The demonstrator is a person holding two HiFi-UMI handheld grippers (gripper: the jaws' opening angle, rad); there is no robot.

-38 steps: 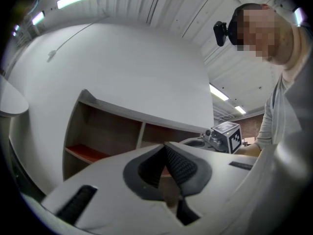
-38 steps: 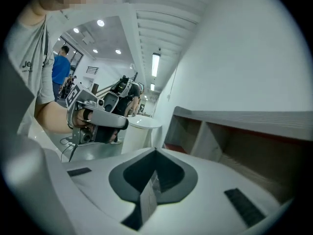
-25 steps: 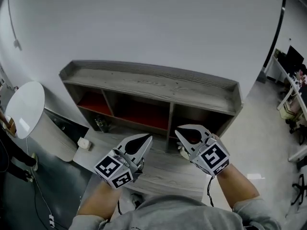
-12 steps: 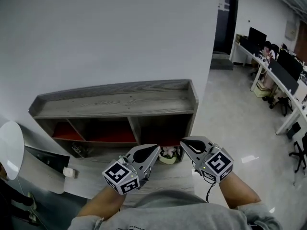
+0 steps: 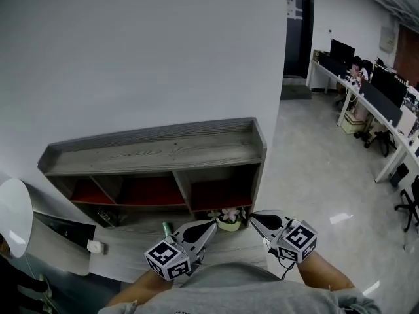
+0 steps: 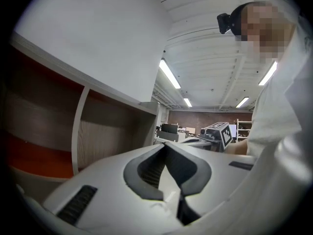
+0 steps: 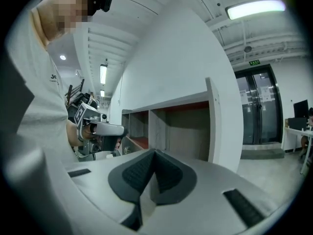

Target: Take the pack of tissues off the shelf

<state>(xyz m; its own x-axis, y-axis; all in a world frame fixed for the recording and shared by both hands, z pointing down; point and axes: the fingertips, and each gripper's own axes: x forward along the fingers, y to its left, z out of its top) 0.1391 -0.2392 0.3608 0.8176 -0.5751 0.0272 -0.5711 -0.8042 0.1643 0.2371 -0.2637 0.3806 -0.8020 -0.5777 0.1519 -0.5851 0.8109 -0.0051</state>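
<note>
A grey wooden shelf unit (image 5: 157,150) with red-floored compartments stands against the white wall. On its low front ledge, between my two grippers, lies a small flower-printed thing (image 5: 228,218) that may be the pack of tissues; I cannot tell for sure. My left gripper (image 5: 213,224) is held close to my body just left of it, jaws shut and empty (image 6: 165,146). My right gripper (image 5: 253,216) is just to its right, also shut with nothing held (image 7: 155,152). Neither gripper touches the flowered thing. The gripper views show only open shelf compartments (image 7: 188,131).
A small green bottle (image 5: 165,227) stands on the ledge left of my left gripper. A little white box (image 5: 96,246) lies further left, beside a round white table (image 5: 13,216). Shiny floor (image 5: 314,175) and office desks (image 5: 366,103) lie to the right.
The head view has swung right and pulled back, so the shelf sits further left and smaller. Both grippers have sunk lower in the view, closer to my body, still shut.
</note>
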